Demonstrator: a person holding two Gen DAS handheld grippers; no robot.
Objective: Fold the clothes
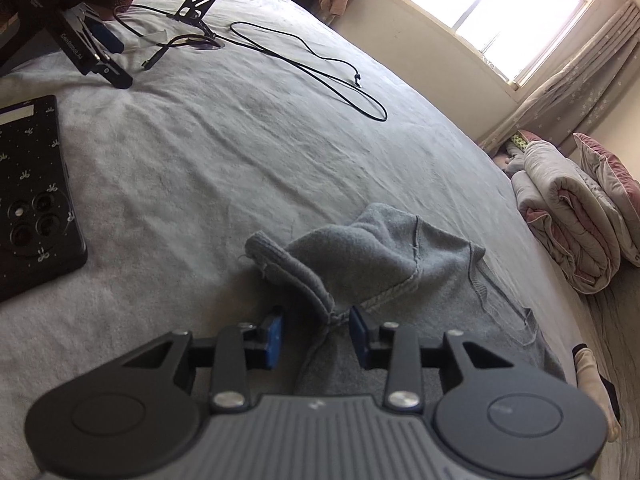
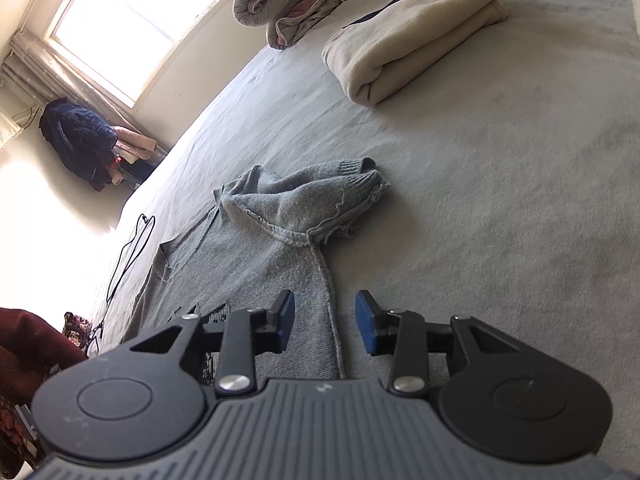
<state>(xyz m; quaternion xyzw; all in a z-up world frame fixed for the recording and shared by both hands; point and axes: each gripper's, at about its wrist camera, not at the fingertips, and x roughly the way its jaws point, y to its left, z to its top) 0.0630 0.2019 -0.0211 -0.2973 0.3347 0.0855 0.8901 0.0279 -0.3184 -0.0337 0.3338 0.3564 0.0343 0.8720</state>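
Observation:
A grey knitted sweater (image 1: pixel 380 252) lies on the grey bed sheet (image 1: pixel 240 152), its sleeve bunched and folded back over the body. My left gripper (image 1: pixel 316 334) hovers low over it. Its blue pads (image 1: pixel 274 336) stand apart, with a seam and cuff edge of the sweater between them but not pinched. In the right wrist view the sweater (image 2: pixel 280 208) spreads out flat toward me. My right gripper (image 2: pixel 326 322) is open astride its side edge, and the pads (image 2: pixel 366 326) are clear of the cloth.
A phone in a black case (image 1: pixel 32 200), a black phone stand (image 1: pixel 200 0) and a looping black cable (image 1: pixel 320 68) lie on the bed. A black device with blue pads (image 1: pixel 96 52) is at top left. A rolled quilt (image 1: pixel 568 220) and folded cream blanket (image 2: pixel 412 40) sit further off.

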